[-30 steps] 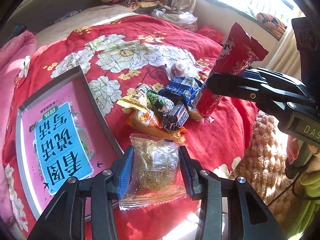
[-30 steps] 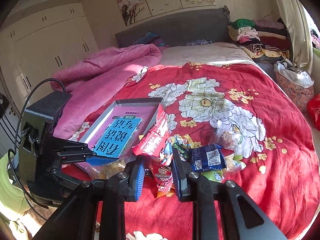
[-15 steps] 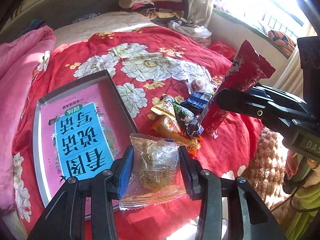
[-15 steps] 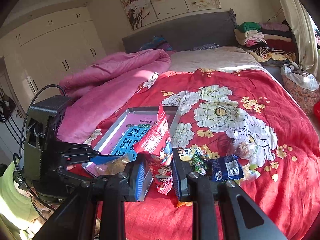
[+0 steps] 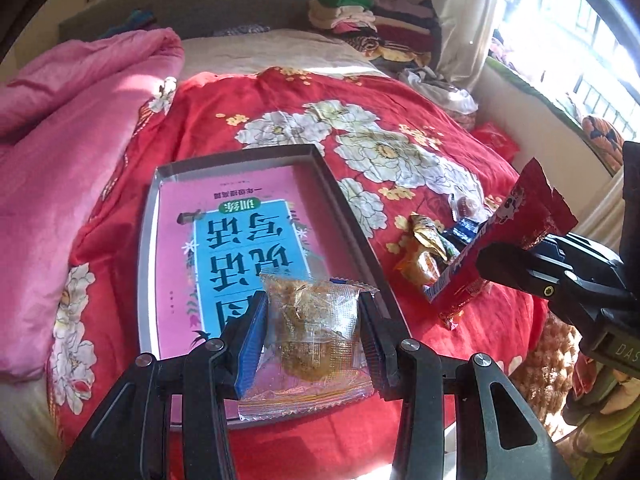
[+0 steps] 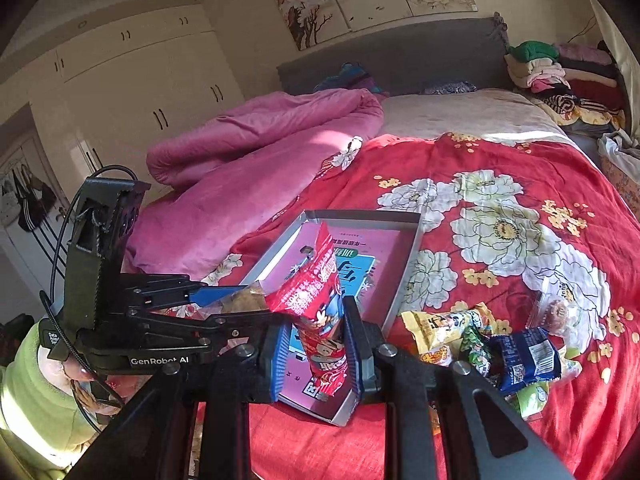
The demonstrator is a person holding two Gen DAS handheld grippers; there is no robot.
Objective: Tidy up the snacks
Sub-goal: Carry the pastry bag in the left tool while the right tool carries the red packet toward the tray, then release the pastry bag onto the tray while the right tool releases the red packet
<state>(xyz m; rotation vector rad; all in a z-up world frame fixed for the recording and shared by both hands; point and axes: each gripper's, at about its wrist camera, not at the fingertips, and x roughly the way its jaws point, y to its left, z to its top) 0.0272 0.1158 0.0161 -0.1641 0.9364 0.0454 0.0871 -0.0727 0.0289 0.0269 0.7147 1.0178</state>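
A: How many of each?

B: Two grippers, each with one snack. One tray (image 5: 362,236), grey-rimmed, with one pink and blue book (image 5: 240,248) lying flat inside. One loose pile (image 6: 492,344) of snacks on the quilt (image 6: 500,168): I count a yellow pack (image 6: 434,326), a green one, a blue pack (image 6: 528,354), and a clear-wrapped round snack (image 6: 554,312) a little apart. Others underneath are too jumbled to count.

A: What's around, and what's in the way?

B: A pink blanket (image 5: 60,152) left of the tray, folded clothes (image 5: 360,12) by the headboard, a wardrobe (image 6: 132,88) behind. In the right wrist view, the red pack (image 6: 320,312) hides part of the book.

A: Where are the held snacks against the jaws?

B: The left gripper (image 5: 310,332) is clamped on a clear pack (image 5: 312,336) of something brown, squeezed at both sides, hanging over the tray's near end. The right gripper (image 6: 316,344) is clamped on the red pack around its lower half, with the top sticking up well above the fingers, held near the tray's right rim, between tray and pile.
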